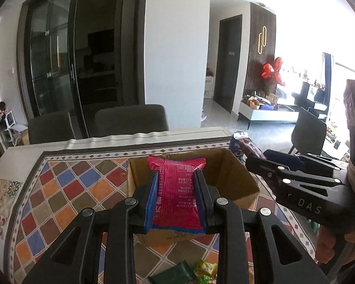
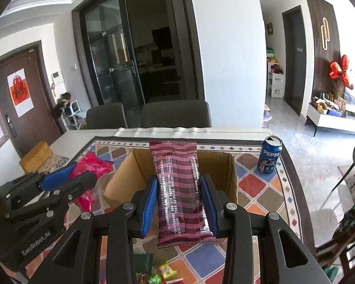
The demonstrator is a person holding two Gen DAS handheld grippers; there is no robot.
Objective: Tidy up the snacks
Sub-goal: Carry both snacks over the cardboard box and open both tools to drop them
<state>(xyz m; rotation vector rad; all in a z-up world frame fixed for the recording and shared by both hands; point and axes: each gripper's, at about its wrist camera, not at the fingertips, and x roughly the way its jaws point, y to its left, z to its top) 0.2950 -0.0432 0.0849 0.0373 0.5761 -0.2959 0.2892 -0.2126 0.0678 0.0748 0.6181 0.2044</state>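
Observation:
My left gripper (image 1: 176,177) is shut on a red snack packet (image 1: 177,189) and holds it over the open cardboard box (image 1: 234,172). My right gripper (image 2: 181,182) is shut on a maroon striped snack packet (image 2: 179,184) and holds it over the same box (image 2: 120,179). The right gripper also shows in the left wrist view (image 1: 255,159) at the box's right side, and the left gripper in the right wrist view (image 2: 66,175) left of the box with its red packet (image 2: 92,165). What lies inside the box is hidden.
A blue Pepsi can (image 2: 269,155) stands on the table right of the box. Loose green and yellow snack wrappers (image 1: 201,271) lie near the front edge. The table has a colourful diamond-pattern cloth (image 1: 66,184). Two grey chairs (image 1: 130,119) stand behind it. A yellow box (image 2: 36,157) sits far left.

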